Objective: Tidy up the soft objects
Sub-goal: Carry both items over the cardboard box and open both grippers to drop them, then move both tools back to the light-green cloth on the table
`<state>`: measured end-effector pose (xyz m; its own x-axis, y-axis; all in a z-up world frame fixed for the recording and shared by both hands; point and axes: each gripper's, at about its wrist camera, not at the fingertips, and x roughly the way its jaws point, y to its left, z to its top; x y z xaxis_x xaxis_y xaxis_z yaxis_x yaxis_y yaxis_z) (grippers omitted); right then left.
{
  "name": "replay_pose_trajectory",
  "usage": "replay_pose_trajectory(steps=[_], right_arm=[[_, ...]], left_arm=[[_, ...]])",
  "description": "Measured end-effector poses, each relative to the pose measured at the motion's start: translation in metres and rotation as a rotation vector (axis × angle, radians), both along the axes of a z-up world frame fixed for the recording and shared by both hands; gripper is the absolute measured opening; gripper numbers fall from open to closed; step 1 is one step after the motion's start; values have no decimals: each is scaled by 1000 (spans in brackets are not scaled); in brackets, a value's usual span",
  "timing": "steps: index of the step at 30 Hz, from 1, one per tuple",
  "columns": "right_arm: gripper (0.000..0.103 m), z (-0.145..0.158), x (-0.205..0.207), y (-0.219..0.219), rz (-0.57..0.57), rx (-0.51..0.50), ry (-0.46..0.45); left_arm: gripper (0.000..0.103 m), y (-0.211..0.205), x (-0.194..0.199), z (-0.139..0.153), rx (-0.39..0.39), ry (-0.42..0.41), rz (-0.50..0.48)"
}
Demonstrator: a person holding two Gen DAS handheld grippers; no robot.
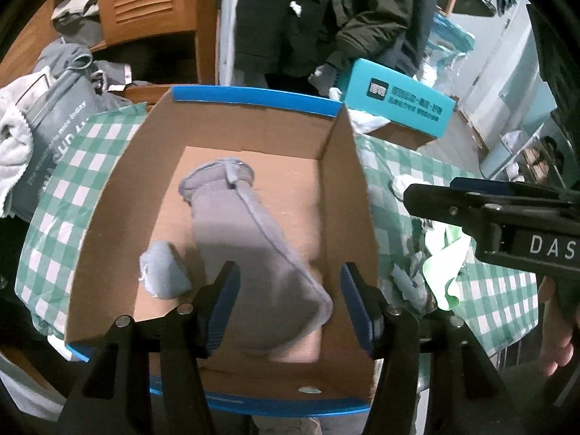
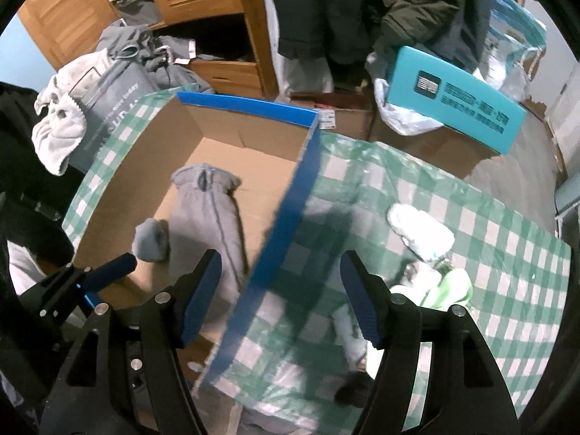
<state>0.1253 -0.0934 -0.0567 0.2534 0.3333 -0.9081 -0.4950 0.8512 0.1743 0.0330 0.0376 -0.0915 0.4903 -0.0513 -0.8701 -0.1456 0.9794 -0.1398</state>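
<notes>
**Left Wrist View: Grey Cloth Lies in the Box, Both Claws Open**

Left wrist view looks down into an open brown cardboard box with a blue rim (image 1: 253, 99). The box sits on a table with a green and white checked cloth (image 1: 398, 181). A long grey folded soft cloth with a stitched seam (image 1: 253, 235) lies flat on the box floor. It runs from the middle of the box toward the near edge. A small rolled-up blue-grey sock ball (image 1: 165, 272) sits just beside it, on the side by the left wall of the box.

The left gripper (image 1: 290, 308) hangs over the near end of the grey cloth. Its two blue pads stand apart and do not press on the cloth. It holds nothing.

Right wrist view shows the right gripper (image 2: 281, 304) over the right wall of the box. Its pads are apart too, one on each side of the blue wall, and nothing is held. No earlier picture is there to compare.

On the table cloth, outside the box on its right side, lie more soft things: a fluffy white piece (image 2: 420, 232) and a light green cloth (image 2: 453, 290) near the table's near edge. They are blurry, so I cannot tell just what they are.

Behind the table stands a teal box with dark print (image 2: 460, 101).
</notes>
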Motion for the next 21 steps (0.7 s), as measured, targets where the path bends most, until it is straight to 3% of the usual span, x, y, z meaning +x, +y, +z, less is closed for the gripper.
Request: replay_pose_trajectory(steps=[8,21], right_arm=[[68,-12,5,-44,-76,0,20],[69,-30,5,-112,-180,14,56]], left_arm=[[59,-29,6,-2,-24,21,-34],[59,-88,16,1,2,29,-117]])
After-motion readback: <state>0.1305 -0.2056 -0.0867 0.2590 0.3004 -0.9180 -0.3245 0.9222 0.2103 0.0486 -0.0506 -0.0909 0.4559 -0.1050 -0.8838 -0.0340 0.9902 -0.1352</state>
